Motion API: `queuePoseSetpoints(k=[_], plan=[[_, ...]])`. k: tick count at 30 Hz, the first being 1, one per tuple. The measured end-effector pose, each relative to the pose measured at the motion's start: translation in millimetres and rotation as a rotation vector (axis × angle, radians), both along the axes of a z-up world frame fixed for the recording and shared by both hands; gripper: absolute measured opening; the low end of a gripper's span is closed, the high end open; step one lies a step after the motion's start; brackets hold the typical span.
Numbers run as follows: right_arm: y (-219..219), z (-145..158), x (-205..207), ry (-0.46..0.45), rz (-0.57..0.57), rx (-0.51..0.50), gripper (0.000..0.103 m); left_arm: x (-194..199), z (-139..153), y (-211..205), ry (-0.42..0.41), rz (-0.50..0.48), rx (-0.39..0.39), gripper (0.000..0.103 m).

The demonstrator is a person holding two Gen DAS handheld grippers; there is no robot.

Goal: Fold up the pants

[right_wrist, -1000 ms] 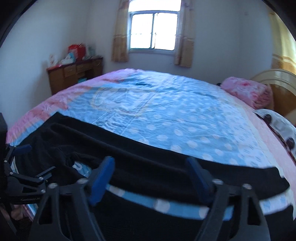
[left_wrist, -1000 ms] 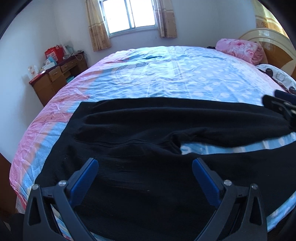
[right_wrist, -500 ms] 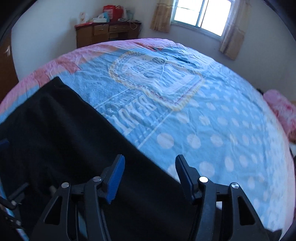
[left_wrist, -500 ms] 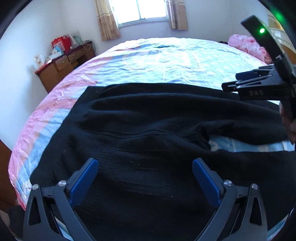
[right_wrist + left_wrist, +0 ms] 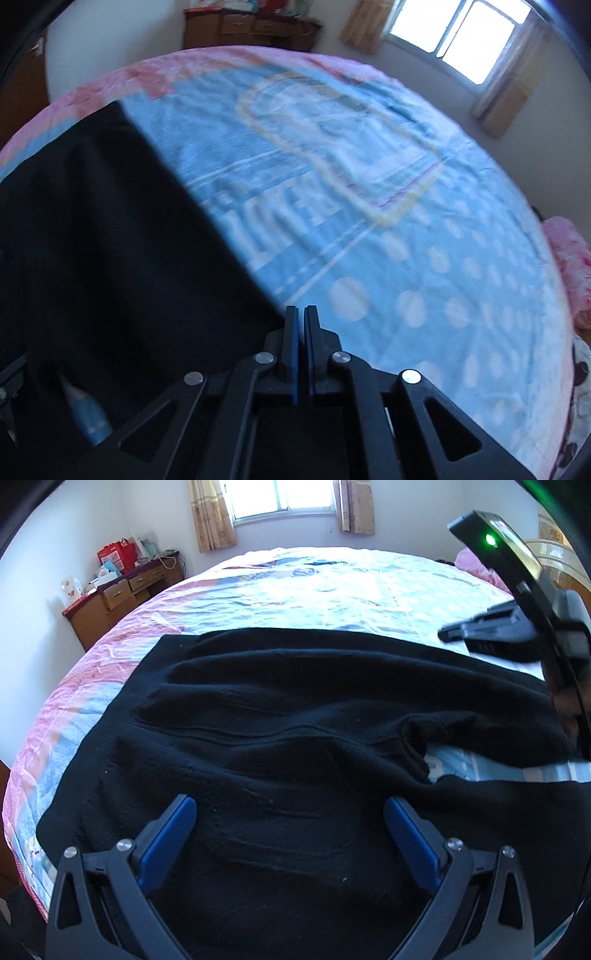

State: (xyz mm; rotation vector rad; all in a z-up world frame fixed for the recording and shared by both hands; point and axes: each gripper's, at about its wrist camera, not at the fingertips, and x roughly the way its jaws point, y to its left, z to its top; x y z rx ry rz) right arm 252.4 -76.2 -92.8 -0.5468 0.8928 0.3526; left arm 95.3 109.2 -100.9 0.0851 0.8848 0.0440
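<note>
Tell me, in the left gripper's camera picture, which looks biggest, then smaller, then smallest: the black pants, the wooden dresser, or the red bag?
1. black pants, filling most of the picture, and nearest the camera.
2. wooden dresser, far off by the wall.
3. red bag on top of it, clearly smaller.

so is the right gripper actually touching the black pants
Cannot tell. In the right wrist view the right gripper is shut with its tips at the edge of the black pants, but blur hides whether cloth sits between them.

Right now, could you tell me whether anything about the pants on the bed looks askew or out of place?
The black pants lie rumpled, with ridges across the seat, and bedsheet shows through a gap between the legs.
</note>
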Motion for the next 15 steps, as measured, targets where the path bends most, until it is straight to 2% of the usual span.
queuePoseSetpoints(k=[2,6,11,15], plan=[[-6,6,10,-0.033,-0.047,0.037,0.001,1,0,0,0.0,-0.001,0.004,0.103],[-8,10,14,-0.016,-0.067,0.076,0.002,1,0,-1,0.002,0.0,0.003,0.103],[-49,32,-2,0.094,-0.165,0.386,0.003,0,0,-2,-0.009,0.004,0.004,0.103],[-105,47,-31,0.069,-0.293,0.52,0.003,1,1,-2,0.006,0.002,-0.003,0.103]])
